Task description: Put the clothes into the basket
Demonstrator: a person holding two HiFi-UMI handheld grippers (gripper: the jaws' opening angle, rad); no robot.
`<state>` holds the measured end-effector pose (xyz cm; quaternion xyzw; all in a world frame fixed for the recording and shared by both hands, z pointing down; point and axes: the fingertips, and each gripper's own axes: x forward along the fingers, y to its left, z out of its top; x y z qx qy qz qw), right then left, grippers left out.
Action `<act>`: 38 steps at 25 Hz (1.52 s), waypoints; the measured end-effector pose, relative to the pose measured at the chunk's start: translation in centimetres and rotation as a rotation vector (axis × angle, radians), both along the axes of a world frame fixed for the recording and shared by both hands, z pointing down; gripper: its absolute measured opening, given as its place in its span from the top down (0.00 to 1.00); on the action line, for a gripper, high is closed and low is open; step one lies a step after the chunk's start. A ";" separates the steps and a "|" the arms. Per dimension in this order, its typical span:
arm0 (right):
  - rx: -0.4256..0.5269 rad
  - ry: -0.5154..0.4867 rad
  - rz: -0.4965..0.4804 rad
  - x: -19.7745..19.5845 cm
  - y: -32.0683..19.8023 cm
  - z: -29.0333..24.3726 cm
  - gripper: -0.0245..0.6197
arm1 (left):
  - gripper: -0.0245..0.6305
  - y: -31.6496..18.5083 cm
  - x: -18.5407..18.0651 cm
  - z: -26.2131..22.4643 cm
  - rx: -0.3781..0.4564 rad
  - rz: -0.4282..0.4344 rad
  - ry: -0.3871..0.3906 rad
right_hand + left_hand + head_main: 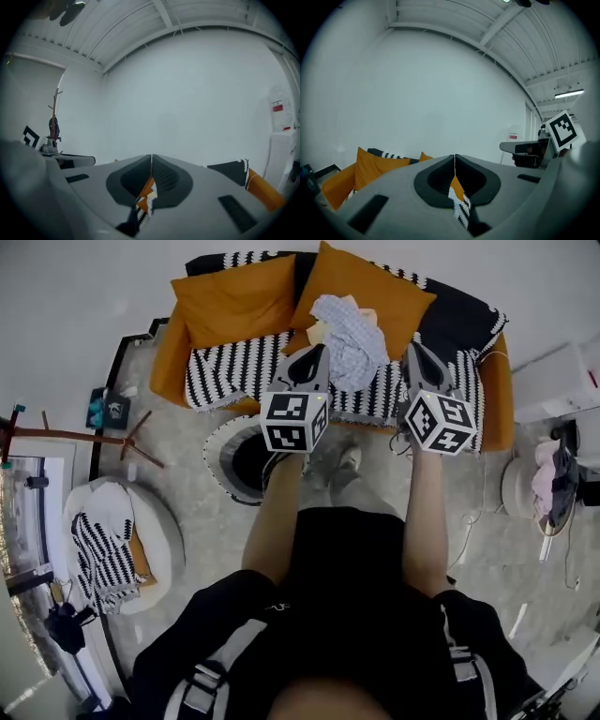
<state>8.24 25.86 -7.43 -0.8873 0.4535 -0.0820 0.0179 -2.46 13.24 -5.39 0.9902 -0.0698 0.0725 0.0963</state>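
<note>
Head view: an orange sofa (492, 381) fills the upper middle of the frame, draped with a black-and-white zigzag blanket (230, 371). Two orange cushions (239, 298) lean against its back. The person stands on the grey floor (197, 512) in front of it, forearms stretched toward the sofa. A round basket (221, 457) with a pale rim and dark inside sits on the floor against the sofa's front edge, left of centre and partly under the left forearm. The clothes (349, 338), a crumpled pale patterned heap, lie on the sofa seat at the foot of the right cushion, between the two tools and outside the basket.

The left tongs (317, 351) point at the sofa just left of the heap, with the marker cube directly below them in the frame. The right tongs (413, 347) point at it just right of the heap. Neither touches the clothes.

In the left gripper view the left tongs (454, 158) are pressed together, only a thin seam between the pads and nothing clamped. Orange upholstery and zigzag blanket show beyond the notch below the seam. In the right gripper view the right tongs (151, 158) are likewise closed tip to tip and empty, with the same orange and zigzag fabric visible beyond them.
</note>
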 end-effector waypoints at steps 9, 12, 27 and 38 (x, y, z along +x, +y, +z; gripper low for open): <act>-0.012 -0.077 -0.008 16.0 -1.9 3.2 0.94 | 0.95 -2.5 14.0 4.6 -0.018 -0.040 -0.100; 0.001 -0.126 -0.010 19.0 -2.7 5.0 0.94 | 0.95 -3.2 15.9 7.1 -0.036 -0.056 -0.172; -0.284 -0.438 -0.023 21.0 -5.7 26.8 0.94 | 0.95 -7.9 21.2 26.0 -0.157 -0.134 -0.466; -0.331 -0.493 -0.040 21.8 -6.8 39.0 0.94 | 0.94 -8.6 23.0 37.5 -0.216 -0.102 -0.566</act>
